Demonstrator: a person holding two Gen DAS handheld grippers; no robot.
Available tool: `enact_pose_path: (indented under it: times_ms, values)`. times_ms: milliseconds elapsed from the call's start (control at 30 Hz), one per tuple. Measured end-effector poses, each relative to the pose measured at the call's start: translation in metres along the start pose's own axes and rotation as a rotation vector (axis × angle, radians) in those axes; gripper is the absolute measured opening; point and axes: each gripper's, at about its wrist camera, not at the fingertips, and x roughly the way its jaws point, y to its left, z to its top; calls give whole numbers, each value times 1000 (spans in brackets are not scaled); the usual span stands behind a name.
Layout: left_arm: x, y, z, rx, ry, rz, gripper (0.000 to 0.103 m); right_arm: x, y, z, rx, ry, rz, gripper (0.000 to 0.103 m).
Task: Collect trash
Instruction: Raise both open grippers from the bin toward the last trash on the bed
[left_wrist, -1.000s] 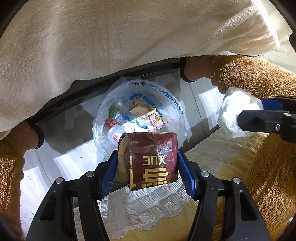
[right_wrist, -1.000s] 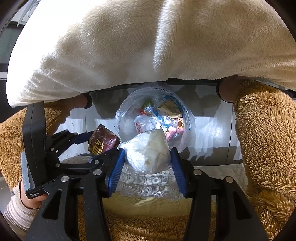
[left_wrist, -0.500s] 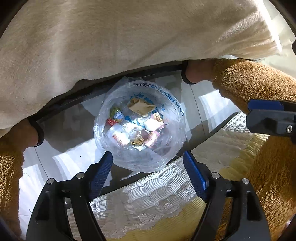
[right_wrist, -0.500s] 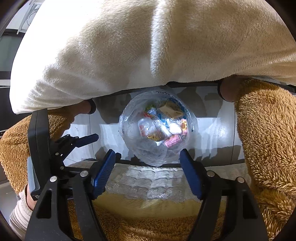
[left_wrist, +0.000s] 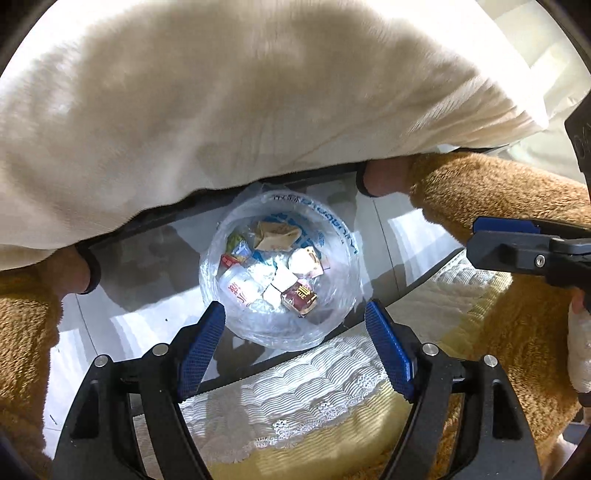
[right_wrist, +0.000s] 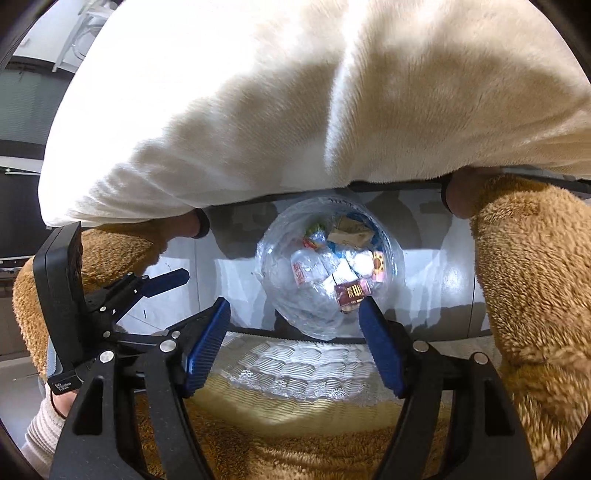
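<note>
A bin lined with a clear plastic bag stands on the grey floor below both grippers. Among several wrappers inside lie a dark red packet and a white crumpled wad. My left gripper hangs open above the bin's near rim, nothing between its blue pads. My right gripper is open and empty over the same rim. Each gripper shows in the other's view: the right gripper at the right, the left gripper at the left.
A person's legs in brown plush trousers stand on either side of the bin. A cream plush garment overhangs the top. A bed edge with a white lace cover lies just under the grippers.
Both grippers have opened. The dark red packet left my left gripper and the white wad left my right one, and both now lie in the bin. The left gripper has risen slightly.
</note>
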Motion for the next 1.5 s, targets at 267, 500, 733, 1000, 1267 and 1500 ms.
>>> enact_pose_path:
  times_ms: [267, 500, 733, 1000, 1267, 1500]
  values:
    - [-67, 3, 9, 16, -180, 31, 77, -42, 27, -1, -79, -94, 26, 72]
    - [-129, 23, 26, 5, -333, 79, 77, -91, 63, 28, -156, -230, 36, 72]
    - [-169, 48, 53, -1, -427, 116, 77, -114, 103, 74, -242, -312, 32, 72]
    - [-198, 87, 90, -17, -476, 145, 77, -112, 130, 130, -271, -354, 31, 72]
    - [-214, 115, 130, -7, -497, 190, 77, -95, 147, 199, -267, -386, 33, 71]
    - [-217, 140, 161, 9, -498, 219, 77, -89, 158, 254, -263, -437, 25, 71]
